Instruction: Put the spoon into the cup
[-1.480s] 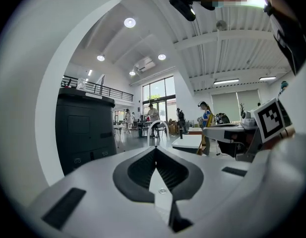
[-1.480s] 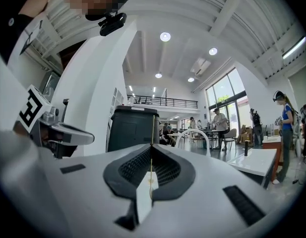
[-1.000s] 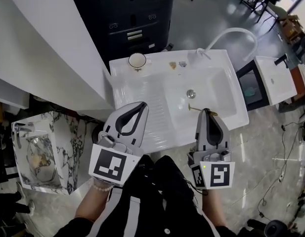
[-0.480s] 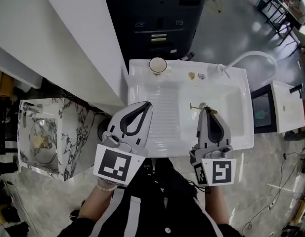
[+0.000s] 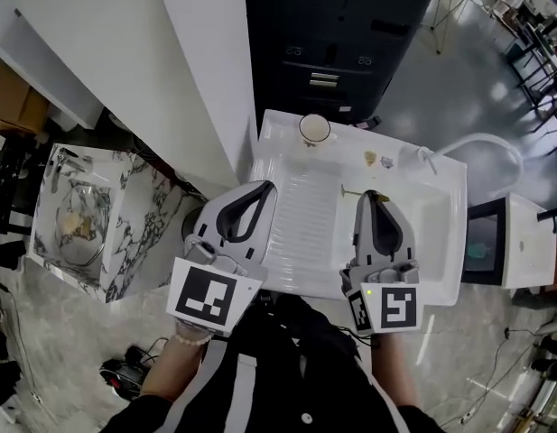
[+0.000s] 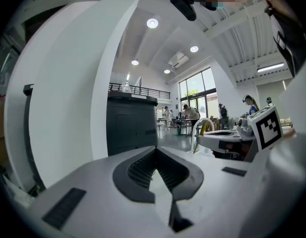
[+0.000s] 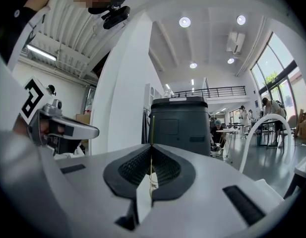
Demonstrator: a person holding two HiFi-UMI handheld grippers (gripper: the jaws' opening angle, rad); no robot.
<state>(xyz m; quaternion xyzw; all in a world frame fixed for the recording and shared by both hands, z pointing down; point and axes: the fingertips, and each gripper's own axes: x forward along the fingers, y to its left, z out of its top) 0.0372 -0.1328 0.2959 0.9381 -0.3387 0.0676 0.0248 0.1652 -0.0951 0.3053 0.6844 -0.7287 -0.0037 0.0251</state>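
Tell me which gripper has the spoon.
The right gripper: the thin gold spoon is pinched between its fingers, while the left gripper is shut on nothing.

My grey plastic right gripper (image 5: 372,194) carries black ribbed pads (image 7: 135,170) and a black-and-white square marker (image 5: 395,308). The thin metal spoon (image 5: 349,190) is gold; the round ceramic cup (image 5: 314,129) is white.

No words, numbers or brand names can be read anywhere here.
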